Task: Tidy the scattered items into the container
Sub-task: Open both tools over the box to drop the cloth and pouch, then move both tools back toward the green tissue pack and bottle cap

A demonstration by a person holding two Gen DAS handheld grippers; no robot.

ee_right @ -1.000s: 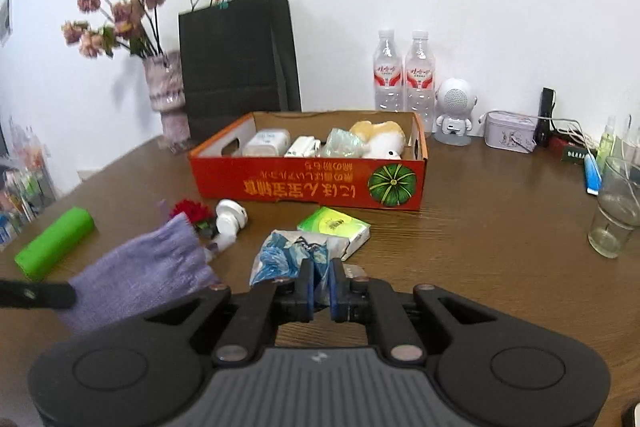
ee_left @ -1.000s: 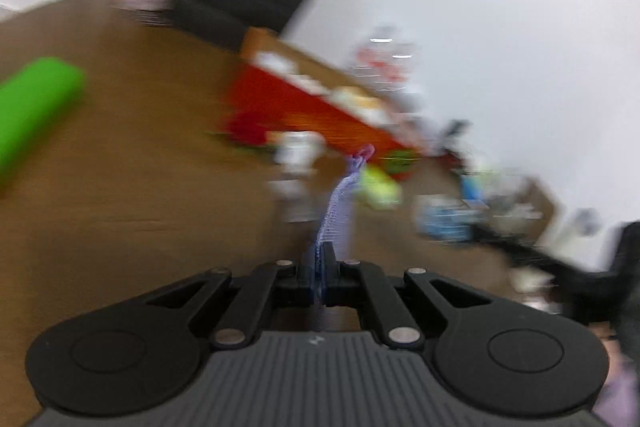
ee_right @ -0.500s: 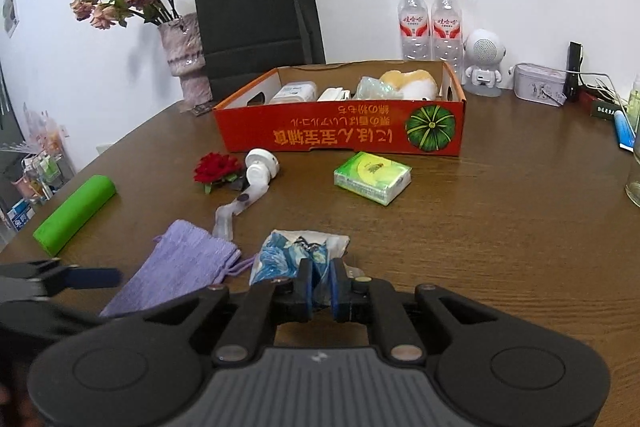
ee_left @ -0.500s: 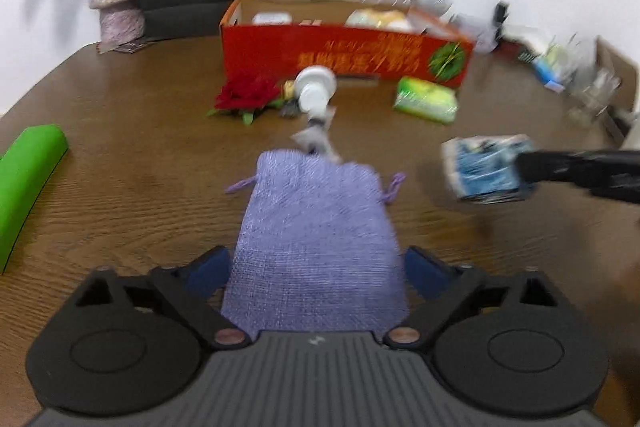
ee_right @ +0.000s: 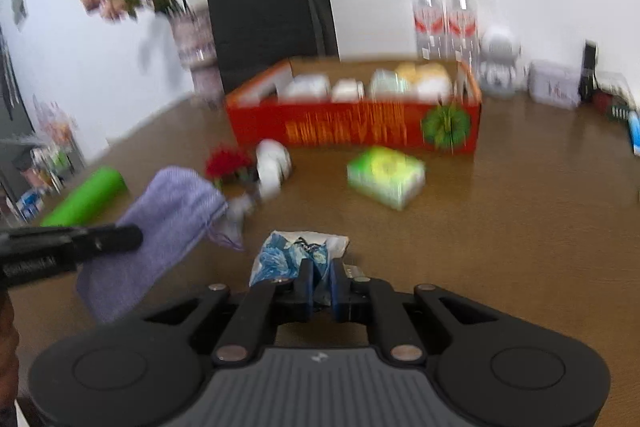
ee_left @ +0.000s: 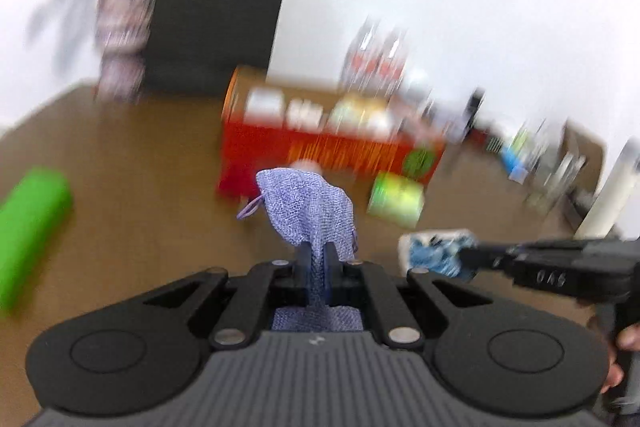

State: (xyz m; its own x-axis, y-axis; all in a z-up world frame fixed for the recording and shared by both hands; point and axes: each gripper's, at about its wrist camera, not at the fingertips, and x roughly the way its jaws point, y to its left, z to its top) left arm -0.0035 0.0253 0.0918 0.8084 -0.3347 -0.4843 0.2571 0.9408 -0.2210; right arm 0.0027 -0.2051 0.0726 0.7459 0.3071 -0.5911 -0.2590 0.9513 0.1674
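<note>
My left gripper (ee_left: 316, 251) holds a purple cloth pouch (ee_left: 308, 207) off the wooden table, its jaws closing down with the pads pressing on the cloth. The right wrist view shows that pouch (ee_right: 168, 211) hanging at the left gripper's tip (ee_right: 120, 235). My right gripper (ee_right: 320, 271) is shut on a blue patterned packet (ee_right: 292, 255), to the right of the pouch. The red cardboard box (ee_right: 352, 127) stands beyond, holding several items. In front of the box lie a green tissue pack (ee_right: 384, 175), a red rose (ee_right: 228, 163) and a white round item (ee_right: 272, 167).
A green roll (ee_right: 88, 199) lies at the table's left. Behind the box stand a black paper bag (ee_right: 272, 11), a vase of dried flowers (ee_right: 196, 43), two water bottles (ee_right: 444, 19), a white speaker (ee_right: 500, 63) and a small tin (ee_right: 554, 87).
The left gripper opened, dropped over the pouch flat on the table, then shut on it and lifted it. The right gripper kept its grip on the blue packet and moved slightly.
</note>
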